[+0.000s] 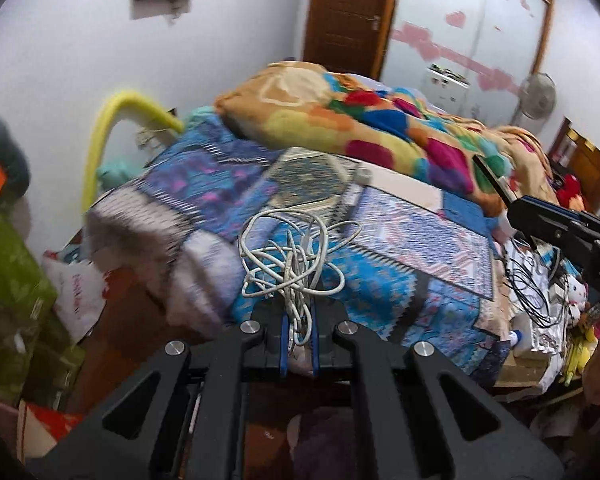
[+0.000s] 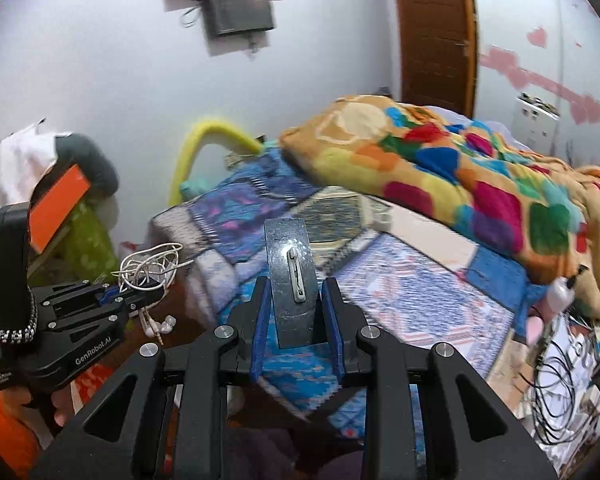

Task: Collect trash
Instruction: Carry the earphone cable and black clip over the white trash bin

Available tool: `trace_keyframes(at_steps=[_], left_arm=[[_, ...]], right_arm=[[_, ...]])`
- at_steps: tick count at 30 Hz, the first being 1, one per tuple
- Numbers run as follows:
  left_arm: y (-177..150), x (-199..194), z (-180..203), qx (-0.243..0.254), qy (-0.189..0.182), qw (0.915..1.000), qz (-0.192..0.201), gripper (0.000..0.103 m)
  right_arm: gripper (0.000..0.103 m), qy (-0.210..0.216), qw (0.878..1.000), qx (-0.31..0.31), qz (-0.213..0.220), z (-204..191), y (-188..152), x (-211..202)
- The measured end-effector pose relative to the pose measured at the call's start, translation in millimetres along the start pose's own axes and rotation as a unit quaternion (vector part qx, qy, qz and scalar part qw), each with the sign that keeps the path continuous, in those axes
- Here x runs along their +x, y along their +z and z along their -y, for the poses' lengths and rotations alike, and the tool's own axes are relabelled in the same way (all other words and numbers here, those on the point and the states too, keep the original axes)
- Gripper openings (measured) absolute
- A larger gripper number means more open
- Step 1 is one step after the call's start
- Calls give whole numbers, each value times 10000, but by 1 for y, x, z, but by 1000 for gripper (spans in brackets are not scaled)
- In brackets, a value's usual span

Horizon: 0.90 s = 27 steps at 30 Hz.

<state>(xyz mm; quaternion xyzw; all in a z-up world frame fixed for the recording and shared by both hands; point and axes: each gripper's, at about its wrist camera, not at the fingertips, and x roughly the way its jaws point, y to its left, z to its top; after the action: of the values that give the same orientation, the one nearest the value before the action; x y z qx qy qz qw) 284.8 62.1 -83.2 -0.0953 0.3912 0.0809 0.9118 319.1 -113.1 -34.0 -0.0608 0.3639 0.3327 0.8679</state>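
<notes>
A bed (image 2: 400, 292) spread with a blue patterned quilt and a heaped multicoloured blanket (image 2: 452, 168) filled the room behind both tools; the left gripper (image 1: 299, 332) was nearly closed on a tangle of white cable (image 1: 296, 256) held clear of the quilt; the right gripper (image 2: 296, 312) was partly closed, clamping a dark flat card (image 2: 290, 280) with a small white clip on it — both pieces lifted off the bed. Loose loops, and earbuds dangling below the left tool, could snag on bedding; a jerk might pull the bundle free — the thin card could slip likewise.
</notes>
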Motion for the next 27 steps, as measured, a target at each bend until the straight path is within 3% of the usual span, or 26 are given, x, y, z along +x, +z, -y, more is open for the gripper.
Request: trace_keyframes(at_steps=[13, 19, 27], left_arm=[[-65, -9, -120, -805, 893, 9922, -319, 7], [-96, 10, -156, -1168, 1021, 9854, -694, 7], [-137, 53, -189, -1684, 1093, 9699, -1378, 7]], right_arm=[[24, 680, 9935, -654, -642, -99, -23, 61], [24, 850, 9855, -951, -1123, -132, -39, 101], [24, 996, 9665, -1272, -1996, -169, -70, 165]])
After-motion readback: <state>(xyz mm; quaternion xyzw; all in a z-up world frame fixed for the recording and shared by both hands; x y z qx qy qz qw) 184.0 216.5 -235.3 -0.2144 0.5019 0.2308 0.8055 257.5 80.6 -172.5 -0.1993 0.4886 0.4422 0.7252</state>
